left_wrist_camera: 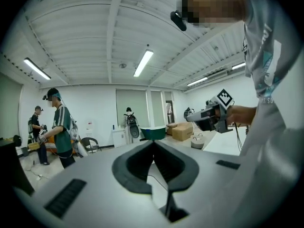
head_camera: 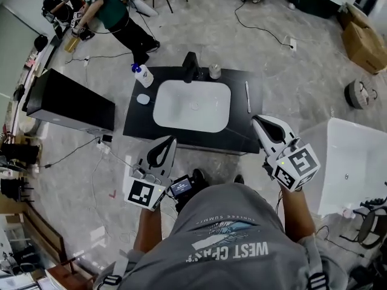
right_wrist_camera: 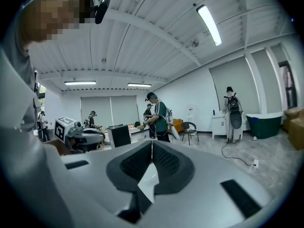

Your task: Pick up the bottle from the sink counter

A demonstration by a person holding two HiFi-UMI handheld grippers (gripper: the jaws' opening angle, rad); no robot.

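Observation:
A white bottle with a blue cap [head_camera: 143,75] stands tilted at the back left corner of the black sink counter [head_camera: 254,110]. The counter holds a white basin [head_camera: 192,106] and a black faucet [head_camera: 190,67]. My left gripper [head_camera: 170,139] hovers just in front of the counter's front edge, jaws shut and empty [left_wrist_camera: 153,143]. My right gripper [head_camera: 256,121] hangs over the counter's front right corner, also shut with nothing in it [right_wrist_camera: 152,144]. Both are well short of the bottle. Neither gripper view shows the bottle.
On the counter lie a small white disc [head_camera: 143,99], a grey cup-like piece [head_camera: 214,72] and a thin white stick [head_camera: 247,96]. A black cabinet [head_camera: 69,101] stands left and a white tub [head_camera: 357,162] right. A person in a green shirt [head_camera: 109,8] works at the back left.

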